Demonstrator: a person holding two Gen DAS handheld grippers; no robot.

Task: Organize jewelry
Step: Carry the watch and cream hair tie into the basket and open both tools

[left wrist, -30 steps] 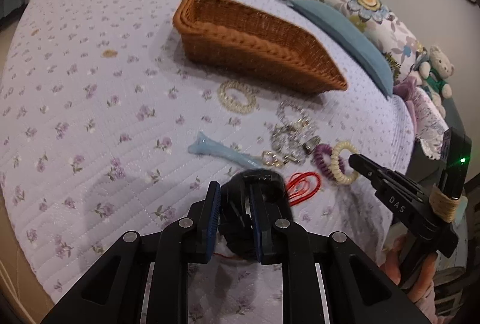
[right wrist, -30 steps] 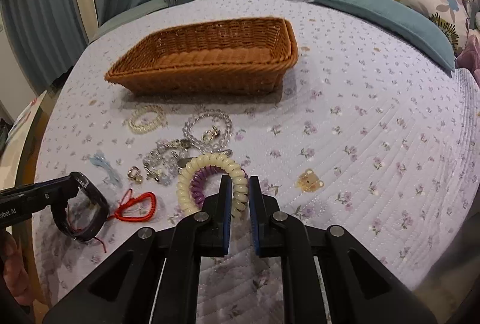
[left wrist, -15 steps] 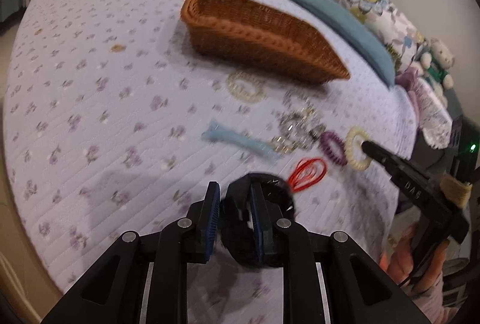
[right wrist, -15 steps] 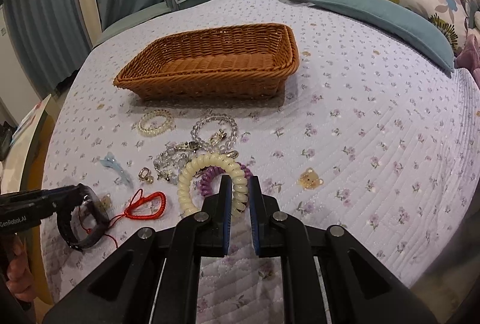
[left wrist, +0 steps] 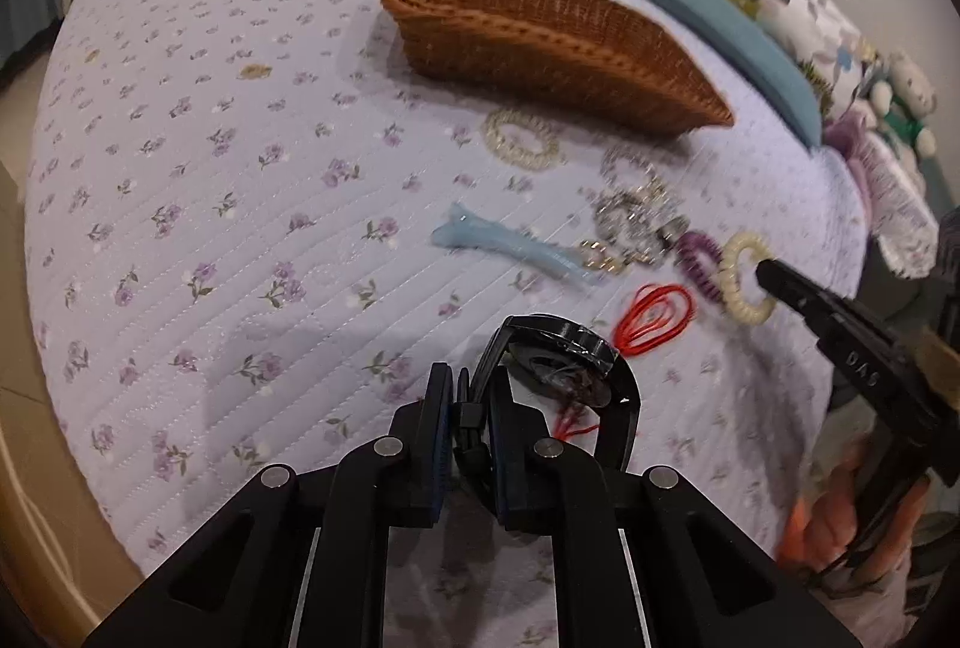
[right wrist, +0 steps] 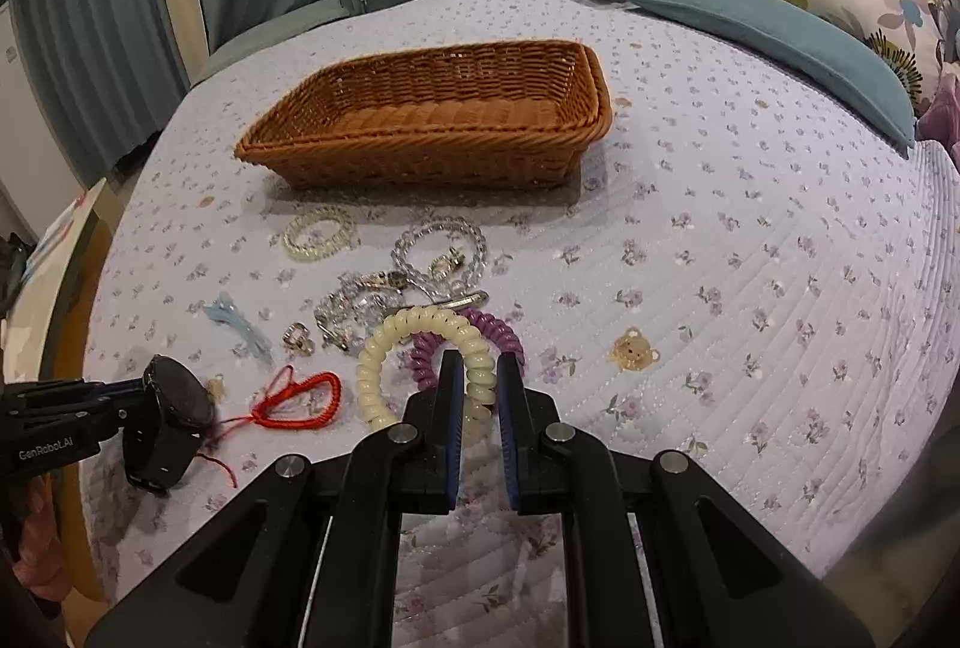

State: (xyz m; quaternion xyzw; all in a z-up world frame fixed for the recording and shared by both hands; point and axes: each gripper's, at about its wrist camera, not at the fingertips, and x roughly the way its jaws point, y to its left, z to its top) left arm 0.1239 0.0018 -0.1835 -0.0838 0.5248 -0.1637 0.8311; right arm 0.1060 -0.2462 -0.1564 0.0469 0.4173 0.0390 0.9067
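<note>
My left gripper (left wrist: 465, 396) has the strap of a black watch (left wrist: 564, 348) between its pads, and its jaws are closing on it. From the right wrist view the watch (right wrist: 174, 402) hangs at that gripper's (right wrist: 135, 399) tips, near the bed's left edge. My right gripper (right wrist: 480, 378) is shut on a cream spiral hair tie (right wrist: 384, 348), which lies over a purple one (right wrist: 504, 333). A red cord (right wrist: 300, 402) lies between the two grippers. The brown wicker basket (right wrist: 420, 150) stands further back with nothing visible inside.
A blue hair clip (left wrist: 504, 243), silver chains (right wrist: 354, 300), a clear bead bracelet (right wrist: 438, 240) and a pale coil ring (right wrist: 318, 234) lie in front of the basket. Blue and floral pillows (right wrist: 768, 18) line the far side. The bed edge is close on the left.
The left gripper's jaws have narrowed on the watch strap, and the watch has tipped so its face points right. The right gripper has kept still on the cream hair tie.
</note>
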